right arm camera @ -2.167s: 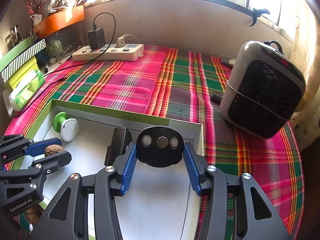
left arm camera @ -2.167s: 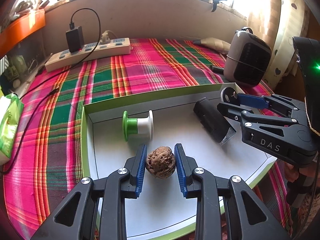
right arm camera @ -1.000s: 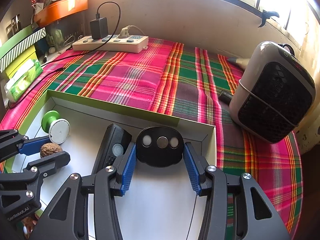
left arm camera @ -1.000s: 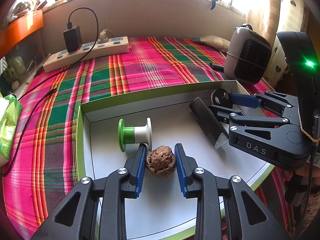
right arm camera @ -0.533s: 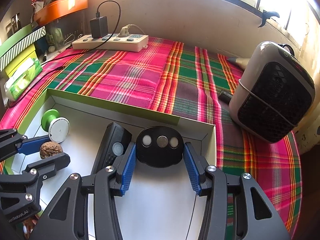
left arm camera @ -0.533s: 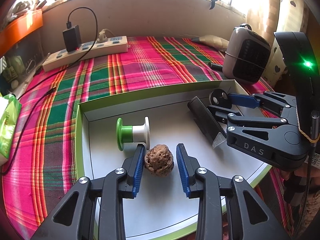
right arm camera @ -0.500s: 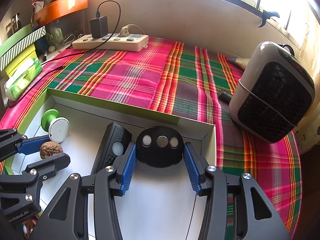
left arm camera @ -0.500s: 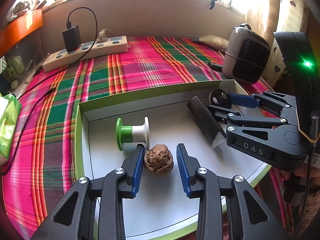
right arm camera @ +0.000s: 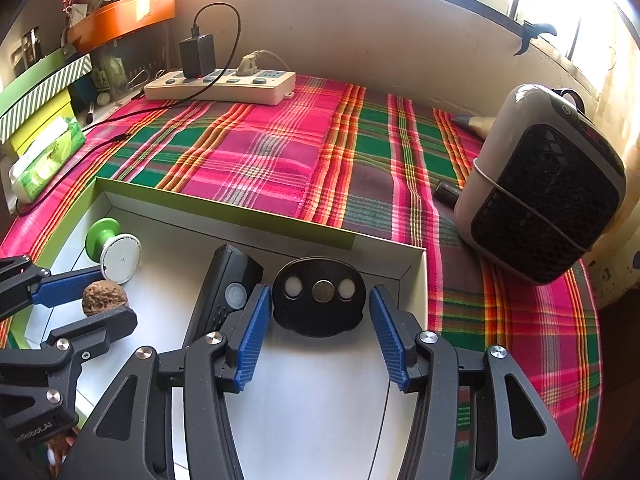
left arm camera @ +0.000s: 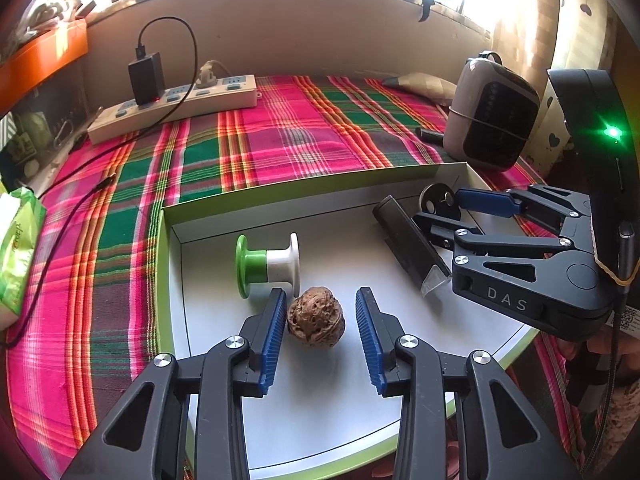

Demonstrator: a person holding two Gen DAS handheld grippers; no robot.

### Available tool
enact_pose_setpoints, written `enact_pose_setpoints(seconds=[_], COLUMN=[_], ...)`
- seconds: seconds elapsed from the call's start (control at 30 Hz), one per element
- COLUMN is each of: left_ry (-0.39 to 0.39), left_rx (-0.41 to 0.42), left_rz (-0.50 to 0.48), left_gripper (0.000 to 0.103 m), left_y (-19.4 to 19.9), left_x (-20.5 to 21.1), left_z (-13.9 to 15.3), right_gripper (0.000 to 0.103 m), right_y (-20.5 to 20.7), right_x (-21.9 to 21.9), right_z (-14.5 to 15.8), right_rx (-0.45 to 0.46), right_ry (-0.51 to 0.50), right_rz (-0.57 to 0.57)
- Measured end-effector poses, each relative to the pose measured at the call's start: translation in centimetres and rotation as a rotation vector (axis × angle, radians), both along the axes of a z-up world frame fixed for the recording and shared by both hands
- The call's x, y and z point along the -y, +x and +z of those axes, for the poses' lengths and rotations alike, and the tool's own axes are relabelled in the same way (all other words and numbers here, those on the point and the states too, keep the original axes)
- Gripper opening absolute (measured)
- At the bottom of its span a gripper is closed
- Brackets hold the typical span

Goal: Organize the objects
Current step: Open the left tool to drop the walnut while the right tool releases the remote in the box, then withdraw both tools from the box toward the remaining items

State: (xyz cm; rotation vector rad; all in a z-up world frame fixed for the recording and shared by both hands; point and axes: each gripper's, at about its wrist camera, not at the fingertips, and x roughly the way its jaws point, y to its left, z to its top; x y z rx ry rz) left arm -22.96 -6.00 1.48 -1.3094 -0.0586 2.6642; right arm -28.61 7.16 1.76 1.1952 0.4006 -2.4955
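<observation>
A shallow box with green walls and a white floor lies on the plaid cloth. On its floor rests a brown walnut between the blue pads of my left gripper. The jaws are opening; the right pad stands clear of the nut. A black oval disc with three round cells sits between the pads of my right gripper. Those jaws are opening too, with a slit showing on each side. Also in the box are a green-and-white spool and a black remote-like bar.
A power strip with a black charger and cable lies at the back of the cloth. A grey heater stands right of the box. A green tissue pack lies at the left edge, with stacked green boxes behind it.
Both pairs of jaws have spread apart. The walnut and the black disc, gripped before, now rest loose on the box floor. Neither hand has shifted.
</observation>
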Motion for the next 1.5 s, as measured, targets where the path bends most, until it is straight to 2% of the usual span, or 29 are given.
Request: enact_pose_setpoints(seconds=[0.57,0.93,1.5], left_ry=[-0.004,-0.009,-0.034], left_rx=[-0.016,-0.053,-0.108], left_rz=[0.028,0.047,0.071], left_gripper=[0.037,0.037,0.037], left_y=[1.2,3.4,7.6], left_x=[0.3,0.5,0.7], left_z=[0.9,2.0,3.4], right_gripper=[0.053,0.053,0.053], right_y=[1.6,3.5,9.1], right_x=[-0.3,-0.6,-0.8], right_z=[1.1,2.1,3.8], right_rx=[-0.02,-0.043,-0.101], right_ry=[-0.026,-0.05,-0.106], right_rz=[-0.016,-0.032,-0.027])
